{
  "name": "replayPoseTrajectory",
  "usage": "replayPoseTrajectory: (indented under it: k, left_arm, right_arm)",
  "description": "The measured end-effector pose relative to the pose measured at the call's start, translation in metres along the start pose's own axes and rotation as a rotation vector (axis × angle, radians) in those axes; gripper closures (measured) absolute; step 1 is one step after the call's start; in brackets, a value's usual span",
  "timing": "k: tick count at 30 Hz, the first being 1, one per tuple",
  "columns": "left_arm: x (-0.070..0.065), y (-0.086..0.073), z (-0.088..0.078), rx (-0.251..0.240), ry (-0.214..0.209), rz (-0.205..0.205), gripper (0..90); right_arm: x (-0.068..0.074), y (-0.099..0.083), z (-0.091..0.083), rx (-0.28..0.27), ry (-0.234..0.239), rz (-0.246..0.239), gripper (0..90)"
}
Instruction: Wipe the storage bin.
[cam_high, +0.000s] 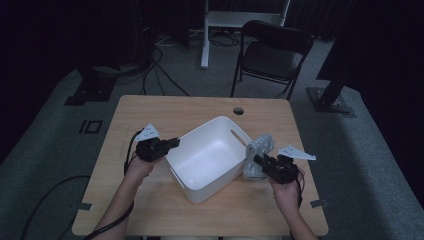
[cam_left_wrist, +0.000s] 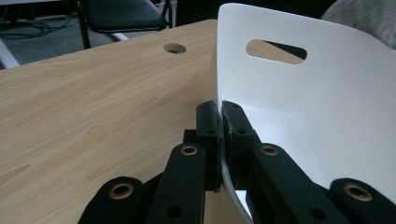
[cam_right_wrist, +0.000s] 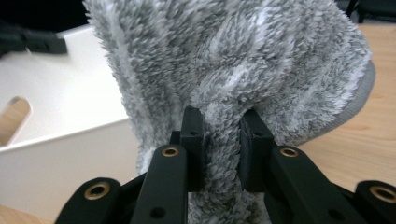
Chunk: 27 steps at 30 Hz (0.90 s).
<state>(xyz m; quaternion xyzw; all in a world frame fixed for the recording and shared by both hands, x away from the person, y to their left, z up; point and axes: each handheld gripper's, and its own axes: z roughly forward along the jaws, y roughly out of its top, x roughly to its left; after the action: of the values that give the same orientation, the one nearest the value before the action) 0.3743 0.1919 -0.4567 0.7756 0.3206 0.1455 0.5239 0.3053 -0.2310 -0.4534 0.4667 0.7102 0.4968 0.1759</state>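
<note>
A plain white plastic bin (cam_high: 210, 157) sits on a light woodgrain counter (cam_high: 150, 112). The fluffy towel (cam_right_wrist: 233, 60) is grey with paler streaks. Both hand-held grippers are black.

High view: overhead from near side, facing far. Gripper views: close along their jaws. All share the bin (cam_high: 210, 157) (cam_left_wrist: 327, 107) (cam_right_wrist: 60, 107).

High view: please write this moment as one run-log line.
left gripper: shut on white bin rim | right gripper: shut on grey fluffy cloth | cloth: beside bin
</note>
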Motion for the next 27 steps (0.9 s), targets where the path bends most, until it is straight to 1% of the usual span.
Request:
replayPoseTrajectory:
  k: [2, 3, 4, 5, 8, 12, 14, 20, 21, 23, 24, 25, 26, 27]
  left_arm:
    - [0.000, -0.001, 0.000, -0.006, -0.008, 0.008, 87.0]
    - [0.001, -0.001, 0.000, -0.007, -0.017, 0.002, 86.9]
    - [0.001, -0.001, 0.000, -0.007, -0.017, 0.002, 86.9]
    - [0.002, -0.001, 0.000, -0.011, -0.026, 0.008, 86.9]
    - [0.003, -0.001, 0.001, -0.015, -0.037, 0.006, 86.8]
    - [0.004, -0.002, 0.001, -0.022, -0.045, 0.002, 86.7]
    - [0.004, -0.002, 0.002, -0.026, -0.044, -0.001, 86.7]
    - [0.003, -0.002, 0.001, -0.026, -0.035, 0.008, 86.8]
    - [0.001, -0.002, 0.001, -0.025, -0.027, 0.010, 86.9]
    - [0.001, -0.002, 0.001, -0.024, -0.026, 0.013, 86.9]
    - [0.001, -0.002, 0.001, -0.024, -0.023, 0.013, 86.9]
    - [0.001, -0.002, 0.001, -0.024, -0.023, 0.013, 86.9]
    - [0.000, -0.002, 0.001, -0.021, -0.021, 0.021, 86.8]
    - [0.000, -0.002, 0.001, -0.019, -0.016, 0.019, 86.8]
  right_arm:
    - [0.002, -0.004, 0.008, 0.016, -0.001, -0.004, 75.3]
    - [0.002, -0.006, 0.009, 0.021, -0.003, -0.004, 75.2]
    - [0.002, -0.006, 0.009, 0.021, -0.003, -0.004, 75.2]
    - [0.000, -0.008, 0.012, 0.034, -0.002, 0.002, 75.2]
    - [0.000, -0.011, 0.015, 0.047, -0.008, -0.003, 75.2]
    - [-0.002, -0.014, 0.020, 0.063, -0.013, 0.003, 75.2]
    - [-0.002, -0.016, 0.022, 0.075, -0.020, 0.001, 75.2]
    - [-0.004, -0.024, 0.031, 0.112, -0.029, 0.003, 75.2]
    - [-0.005, -0.026, 0.035, 0.129, -0.033, 0.008, 75.2]
    - [-0.006, -0.030, 0.040, 0.147, -0.040, 0.011, 75.2]
    - [-0.007, -0.033, 0.044, 0.160, -0.047, 0.005, 75.2]
    - [-0.007, -0.033, 0.044, 0.160, -0.047, 0.005, 75.2]
    - [-0.010, -0.039, 0.053, 0.190, -0.063, 0.009, 75.2]
    - [-0.012, -0.043, 0.058, 0.208, -0.065, 0.015, 75.2]
